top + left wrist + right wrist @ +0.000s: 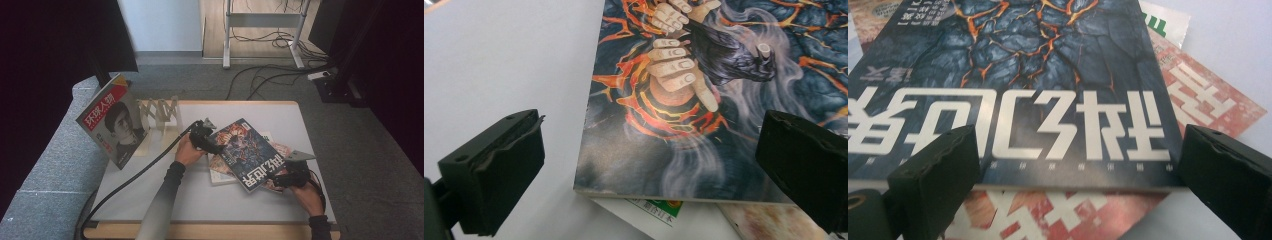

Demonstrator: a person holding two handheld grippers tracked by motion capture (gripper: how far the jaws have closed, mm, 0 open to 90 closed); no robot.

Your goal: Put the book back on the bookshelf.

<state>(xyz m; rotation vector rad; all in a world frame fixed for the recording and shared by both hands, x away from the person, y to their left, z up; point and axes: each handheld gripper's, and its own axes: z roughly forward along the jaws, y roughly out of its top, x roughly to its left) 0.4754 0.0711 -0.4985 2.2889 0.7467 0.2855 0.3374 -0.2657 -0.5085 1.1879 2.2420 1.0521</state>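
Note:
A dark magazine [245, 150] with lava art and large white characters lies on top of a small pile in the middle of the white table [200, 200]. My left gripper [218, 148] is at its left corner, and in the left gripper view it stands open [649, 170] with the magazine's corner [704, 100] between the wide-apart jaws. My right gripper [276, 179] is at the near edge. It stands open [1080, 175] as well, the title edge of the magazine [1038, 75] lying between its jaws.
Under the dark magazine lie a red-and-white magazine [1208, 100] and a white one with green print [659, 207]. Another magazine [115, 125], with a red title, stands upright in a wooden rack [162, 112] at the table's back left. A grey sofa [55, 150] borders the left side.

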